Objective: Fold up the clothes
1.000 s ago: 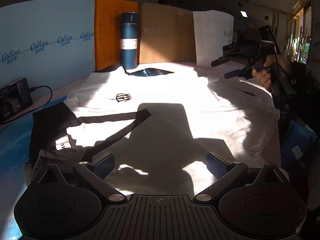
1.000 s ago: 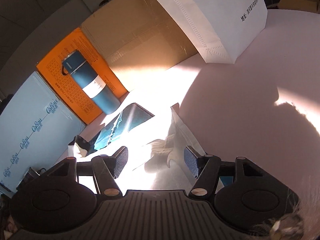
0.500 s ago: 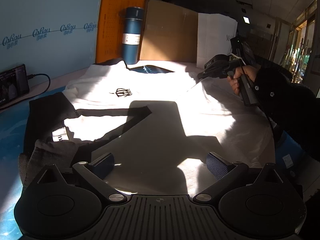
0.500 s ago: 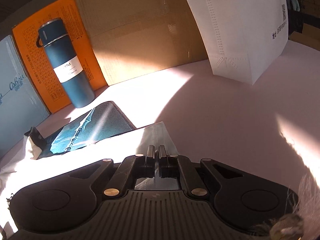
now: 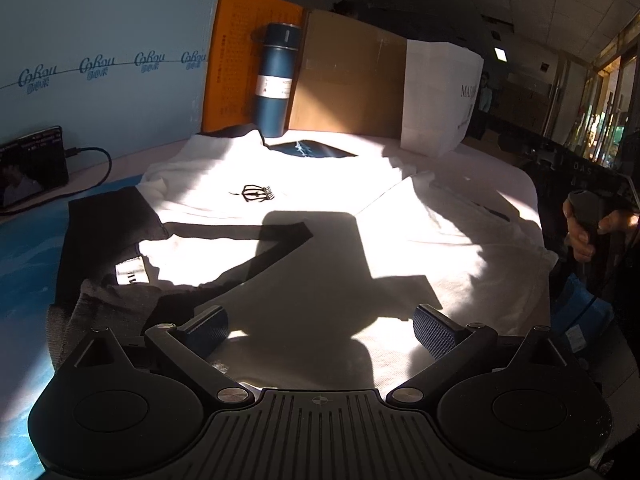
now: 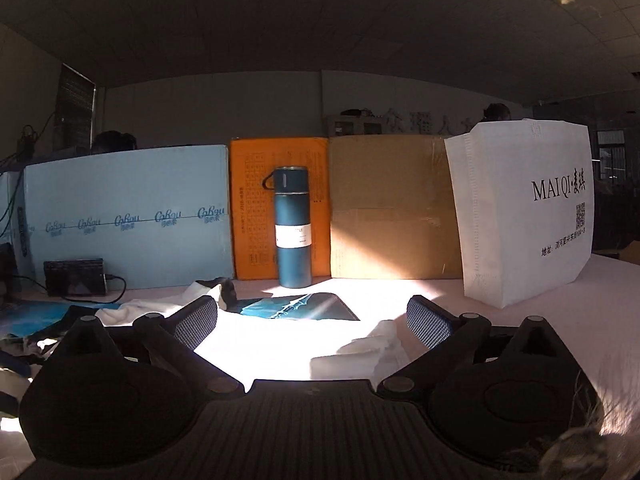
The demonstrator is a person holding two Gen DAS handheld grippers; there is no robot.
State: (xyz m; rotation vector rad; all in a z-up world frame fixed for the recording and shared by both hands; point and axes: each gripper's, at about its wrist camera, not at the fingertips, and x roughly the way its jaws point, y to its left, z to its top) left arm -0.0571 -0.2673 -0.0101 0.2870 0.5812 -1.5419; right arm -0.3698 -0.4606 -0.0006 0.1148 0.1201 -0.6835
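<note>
A white garment (image 5: 312,216) is being laid out flat across the table (image 6: 560,312), sunlit in the middle, with a small black crown-like logo (image 5: 253,193) on it. A black garment (image 5: 104,240) is being left bunched at its left edge, partly overlapping it.

The left gripper (image 5: 320,326) is being held low over the near hem, jaws wide apart, nothing pinched between them (its shadow is being cast straight across the cloth). The right gripper (image 6: 312,320) is being opened right now, jaws spreading, nothing caught between the pads; white fabric is lying just below it.

A blue thermos (image 6: 293,226) is being kept upright at the back, in front of an orange board (image 6: 256,208), with a white bag (image 6: 524,216) to the right.
</note>
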